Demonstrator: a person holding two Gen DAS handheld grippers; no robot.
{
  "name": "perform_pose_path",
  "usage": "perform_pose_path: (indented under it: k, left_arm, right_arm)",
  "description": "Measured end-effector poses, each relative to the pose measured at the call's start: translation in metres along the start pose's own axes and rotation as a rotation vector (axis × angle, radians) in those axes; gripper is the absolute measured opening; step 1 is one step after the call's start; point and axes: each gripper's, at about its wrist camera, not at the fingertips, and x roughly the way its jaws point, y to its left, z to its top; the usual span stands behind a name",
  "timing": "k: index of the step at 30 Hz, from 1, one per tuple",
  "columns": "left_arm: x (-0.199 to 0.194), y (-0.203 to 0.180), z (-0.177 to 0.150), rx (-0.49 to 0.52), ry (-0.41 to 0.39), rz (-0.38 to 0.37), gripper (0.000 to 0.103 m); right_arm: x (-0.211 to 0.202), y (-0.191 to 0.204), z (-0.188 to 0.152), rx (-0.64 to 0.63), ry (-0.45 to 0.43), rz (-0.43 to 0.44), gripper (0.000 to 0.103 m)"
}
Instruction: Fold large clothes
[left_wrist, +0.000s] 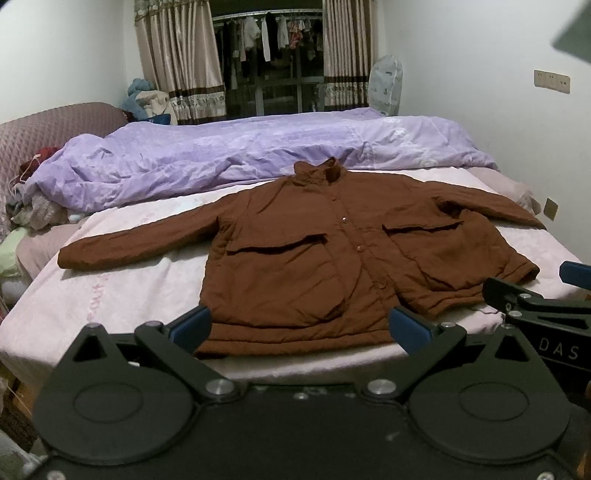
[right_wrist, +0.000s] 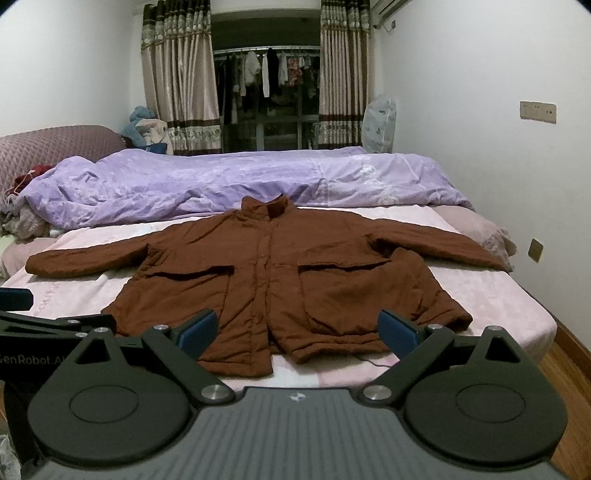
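A brown padded jacket (left_wrist: 325, 258) lies spread flat, front up, on the pink bed sheet (left_wrist: 122, 291), collar toward the far side and both sleeves stretched out sideways. It also shows in the right wrist view (right_wrist: 280, 280). My left gripper (left_wrist: 301, 326) is open and empty, held just short of the jacket's near hem. My right gripper (right_wrist: 299, 330) is open and empty, also just before the hem. The right gripper shows at the right edge of the left wrist view (left_wrist: 535, 295); the left gripper shows at the left edge of the right wrist view (right_wrist: 48, 321).
A rumpled purple duvet (left_wrist: 258, 151) lies across the far half of the bed. A pile of clothes (left_wrist: 33, 210) sits at the left by a quilted headboard (left_wrist: 44, 129). White walls bound both sides. A covered fan (left_wrist: 386, 85) and curtains (left_wrist: 181, 59) stand behind. Wooden floor (right_wrist: 565, 373) lies at the right.
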Motion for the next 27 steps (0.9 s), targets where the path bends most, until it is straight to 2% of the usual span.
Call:
perform_pose_path:
  k: [4, 7, 9, 11, 12, 14, 16, 18, 19, 23, 27]
  left_arm:
    - [0.002, -0.001, -0.001, 0.006, -0.002, 0.009, 0.103]
    - [0.009, 0.004, -0.002, -0.027, 0.001, -0.002, 0.103]
    - [0.014, 0.013, -0.001, -0.096, -0.003, -0.044, 0.103]
    - [0.022, 0.021, 0.0, -0.118, -0.026, -0.097, 0.103]
    - [0.029, 0.026, 0.002, -0.118, -0.046, -0.076, 0.103]
    - [0.051, 0.041, 0.009, -0.119, -0.068, 0.036, 0.103]
    - [0.08, 0.076, 0.016, -0.152, -0.07, 0.098, 0.103]
    - [0.115, 0.131, 0.021, -0.249, -0.06, 0.114, 0.103]
    - [0.134, 0.161, 0.024, -0.304, -0.039, 0.153, 0.103]
    - [0.22, 0.288, 0.038, -0.452, 0.007, 0.406, 0.103]
    - [0.293, 0.394, 0.05, -0.556, 0.11, 0.561, 0.103]
  right_arm:
    - [0.001, 0.0, -0.003, -0.004, 0.005, -0.004, 0.103]
    - [0.003, -0.001, -0.004, 0.01, 0.004, -0.005, 0.103]
    - [0.011, -0.001, -0.005, 0.025, 0.014, -0.026, 0.103]
    - [0.02, 0.0, -0.002, -0.005, 0.009, -0.025, 0.103]
    - [0.027, 0.001, 0.001, -0.026, 0.007, -0.03, 0.103]
    - [0.042, -0.002, 0.007, -0.051, -0.006, -0.023, 0.103]
    - [0.067, -0.01, 0.016, -0.068, -0.006, 0.019, 0.103]
    - [0.095, -0.019, 0.024, -0.08, 0.024, 0.039, 0.103]
    - [0.115, -0.026, 0.029, -0.095, 0.05, 0.035, 0.103]
    - [0.179, -0.05, 0.042, -0.12, 0.106, -0.057, 0.103]
    - [0.239, -0.075, 0.056, -0.1, 0.16, -0.067, 0.103]
